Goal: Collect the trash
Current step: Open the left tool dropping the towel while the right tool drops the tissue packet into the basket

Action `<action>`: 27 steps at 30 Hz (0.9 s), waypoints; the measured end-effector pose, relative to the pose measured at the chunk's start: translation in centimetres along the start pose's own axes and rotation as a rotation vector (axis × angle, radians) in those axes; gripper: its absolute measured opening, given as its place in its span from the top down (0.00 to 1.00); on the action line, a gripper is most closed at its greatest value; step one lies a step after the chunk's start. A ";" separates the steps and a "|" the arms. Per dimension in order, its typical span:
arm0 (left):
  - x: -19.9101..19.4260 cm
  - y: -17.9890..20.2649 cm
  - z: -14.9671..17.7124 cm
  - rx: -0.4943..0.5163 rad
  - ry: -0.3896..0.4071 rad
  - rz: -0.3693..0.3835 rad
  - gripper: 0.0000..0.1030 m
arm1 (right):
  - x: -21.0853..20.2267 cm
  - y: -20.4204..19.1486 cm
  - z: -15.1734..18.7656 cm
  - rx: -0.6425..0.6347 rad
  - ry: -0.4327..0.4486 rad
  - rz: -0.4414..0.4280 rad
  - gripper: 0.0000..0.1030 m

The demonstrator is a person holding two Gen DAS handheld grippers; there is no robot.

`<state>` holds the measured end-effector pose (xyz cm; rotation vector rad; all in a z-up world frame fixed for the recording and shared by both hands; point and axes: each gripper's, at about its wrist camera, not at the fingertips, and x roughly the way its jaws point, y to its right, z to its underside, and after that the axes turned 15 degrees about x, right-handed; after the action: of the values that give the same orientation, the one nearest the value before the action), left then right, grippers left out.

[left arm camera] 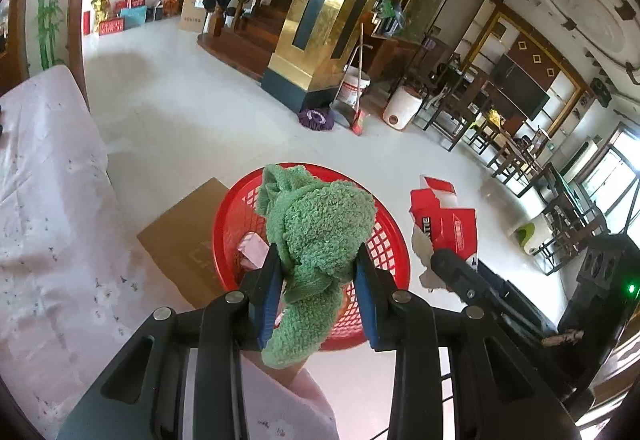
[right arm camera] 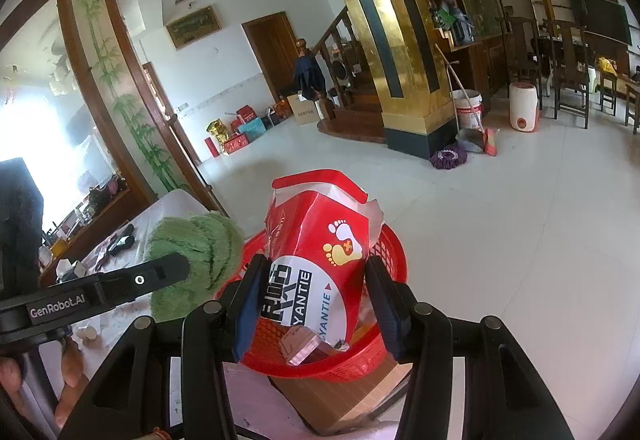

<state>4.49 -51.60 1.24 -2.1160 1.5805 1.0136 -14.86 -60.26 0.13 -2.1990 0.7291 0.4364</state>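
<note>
A fuzzy green cloth [left arm camera: 320, 240] is pinched between the blue pads of my left gripper [left arm camera: 318, 268], hanging over the red mesh basket [left arm camera: 388, 240]. My right gripper [right arm camera: 316, 288] is shut on a torn red and white carton [right arm camera: 316, 260], also above the red basket [right arm camera: 384, 252]. In the left wrist view the carton [left arm camera: 448, 220] and the right gripper's black finger [left arm camera: 452, 264] appear to the right of the basket. The green cloth [right arm camera: 196, 252] and the left gripper's finger [right arm camera: 160, 276] show at the left of the right wrist view. A pink scrap [left arm camera: 252, 248] lies inside the basket.
The basket stands on a brown cardboard box [left arm camera: 180, 240] beside a table with a pale floral cloth [left arm camera: 48, 200]. White tile floor stretches ahead to a gold pillar [left arm camera: 320, 20], a white bucket with a broom [left arm camera: 354, 84], a purple mop head [left arm camera: 316, 119] and wooden chairs [left arm camera: 460, 100].
</note>
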 end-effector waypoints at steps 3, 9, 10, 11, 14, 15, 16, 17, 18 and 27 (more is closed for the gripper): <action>0.8 -0.5 -0.8 -0.002 -0.005 0.004 0.69 | 0.7 0.3 -0.2 0.003 -0.012 0.007 0.48; 2.6 -1.5 -1.6 -0.025 -0.021 0.024 0.68 | 2.0 0.1 -0.7 0.000 -0.026 0.006 0.48; 2.9 -1.6 -1.6 -0.032 -0.031 0.032 0.68 | 2.2 0.1 -0.7 -0.001 -0.027 0.008 0.47; 3.1 -1.8 -1.6 -0.037 -0.036 0.034 0.68 | 2.4 0.0 -0.7 -0.002 -0.030 0.008 0.47; 3.4 -2.3 -1.6 -0.043 -0.043 0.033 0.68 | 2.8 0.0 -0.5 -0.007 -0.037 0.010 0.46; 3.5 -2.4 -1.7 -0.047 -0.045 0.031 0.68 | 2.9 0.0 -0.5 -0.006 -0.041 0.011 0.46; 3.6 -2.5 -1.8 -0.047 -0.047 0.031 0.68 | 3.1 0.0 -0.5 -0.006 -0.045 0.011 0.46; 3.7 -2.5 -1.8 -0.048 -0.046 0.030 0.67 | 3.2 0.1 -0.4 -0.005 -0.045 0.012 0.46; 3.7 -2.5 -1.8 -0.047 -0.046 0.019 0.67 | 3.3 0.1 -0.5 -0.003 -0.047 0.015 0.46; 2.4 -3.2 -1.8 -0.066 -0.004 0.042 0.50 | 3.3 -0.2 -0.8 0.009 -0.050 0.010 0.31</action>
<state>8.46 -53.28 0.33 -2.1309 1.6173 1.0970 -12.07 -61.95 -0.88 -2.1687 0.7141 0.4911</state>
